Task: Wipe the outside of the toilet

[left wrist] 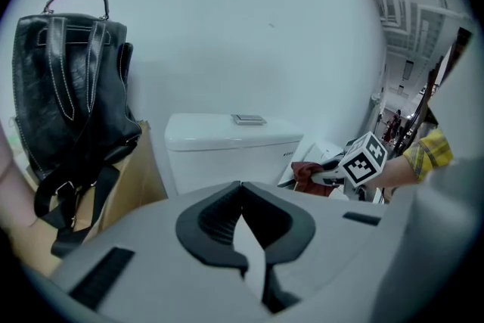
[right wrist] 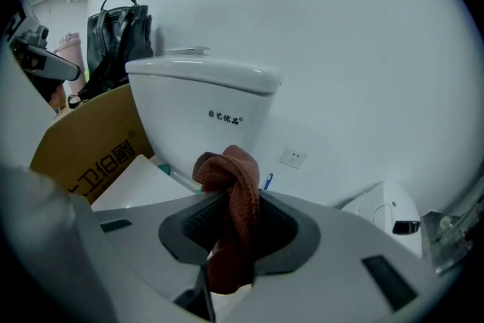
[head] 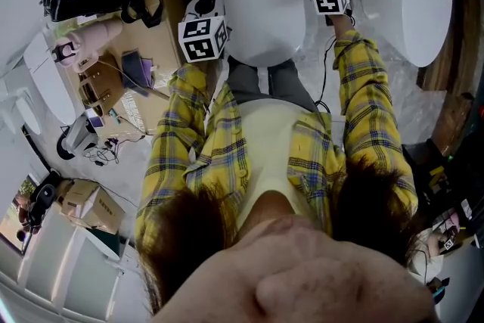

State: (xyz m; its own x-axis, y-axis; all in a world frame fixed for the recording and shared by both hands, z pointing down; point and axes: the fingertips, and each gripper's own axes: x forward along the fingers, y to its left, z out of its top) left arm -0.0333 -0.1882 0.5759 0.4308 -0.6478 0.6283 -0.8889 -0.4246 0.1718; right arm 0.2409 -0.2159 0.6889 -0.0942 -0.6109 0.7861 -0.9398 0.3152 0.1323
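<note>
Head view shows the white toilet [head: 261, 11], lid down, ahead of both pairs of fingers; its tank [right wrist: 204, 98] rises beyond the right gripper's tips. A black bag [left wrist: 68, 79] stands left of the left gripper [left wrist: 242, 231], whose fingers are pressed together with nothing between them. The right gripper [right wrist: 231, 227] has its fingers clamped on a reddish-brown cloth [right wrist: 231, 185], which bunches above the tips near the toilet's rear.

Cardboard box [right wrist: 82, 153]: big dark Chinese chars on side, approx. "卫伯爵".
Toilet tank [right wrist: 198, 104]: small dark 4-char Chinese print on front; too small to read for sure.
Other views: no legible txt.
</note>
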